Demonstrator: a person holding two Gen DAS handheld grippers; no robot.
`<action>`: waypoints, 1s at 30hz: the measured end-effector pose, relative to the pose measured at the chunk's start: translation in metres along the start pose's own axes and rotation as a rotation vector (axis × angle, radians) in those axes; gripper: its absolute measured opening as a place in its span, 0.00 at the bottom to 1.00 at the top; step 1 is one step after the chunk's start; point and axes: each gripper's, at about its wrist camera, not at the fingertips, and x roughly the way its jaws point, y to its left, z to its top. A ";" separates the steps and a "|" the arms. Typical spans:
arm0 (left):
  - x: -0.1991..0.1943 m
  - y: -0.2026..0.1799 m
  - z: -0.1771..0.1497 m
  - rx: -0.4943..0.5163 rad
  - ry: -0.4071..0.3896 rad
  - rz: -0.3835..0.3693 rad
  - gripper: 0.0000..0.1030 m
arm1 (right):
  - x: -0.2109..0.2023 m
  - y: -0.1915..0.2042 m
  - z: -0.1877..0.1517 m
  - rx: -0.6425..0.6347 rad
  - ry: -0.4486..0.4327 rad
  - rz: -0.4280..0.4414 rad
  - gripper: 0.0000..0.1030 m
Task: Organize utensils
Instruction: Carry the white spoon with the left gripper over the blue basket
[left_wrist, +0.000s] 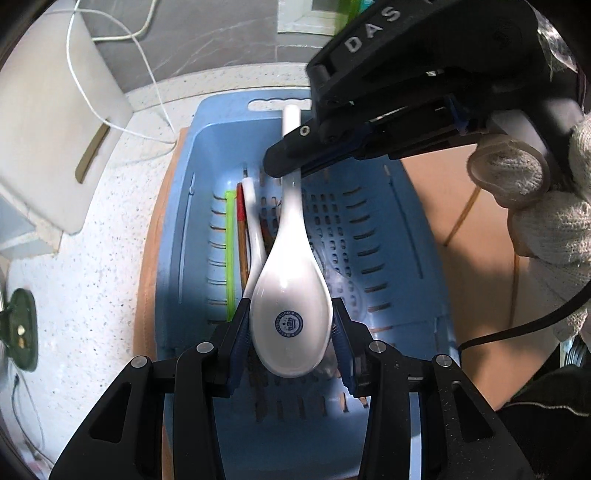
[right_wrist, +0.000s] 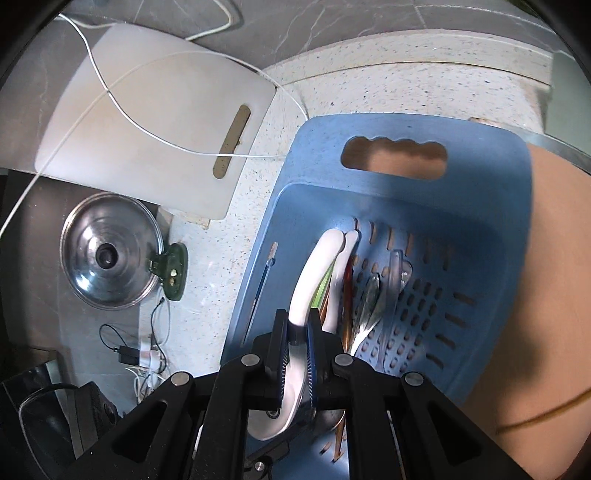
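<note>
The white ceramic spoon (left_wrist: 291, 280) hangs over the blue slotted basket (left_wrist: 192, 155), bowl clamped between the left gripper (left_wrist: 291, 332) pads and handle pinched in the right gripper (right_wrist: 296, 332), whose jaws stand nearly together on it. The step in hand looks like laying it beside the second white spoon (left_wrist: 255, 221) and chopsticks (left_wrist: 241, 236) (already lying in the basket). Next likely calls for lowering it level, then loosening both grips. Only the right wrist view shows a steel pot lid (right_wrist: 109, 254) and cutting board (right_wrist: 155, 122) fully; only the left shows the gloved hand (left_wrist: 546, 206).
</note>
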 end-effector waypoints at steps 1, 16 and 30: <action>0.003 0.001 0.000 0.000 0.002 0.005 0.39 | 0.003 -0.001 0.002 -0.003 0.005 -0.001 0.08; 0.025 0.005 -0.006 -0.036 0.049 0.043 0.38 | 0.041 -0.004 0.013 -0.028 0.085 -0.027 0.08; 0.029 0.009 -0.008 -0.080 0.061 0.057 0.38 | 0.053 -0.001 0.011 -0.063 0.107 -0.044 0.11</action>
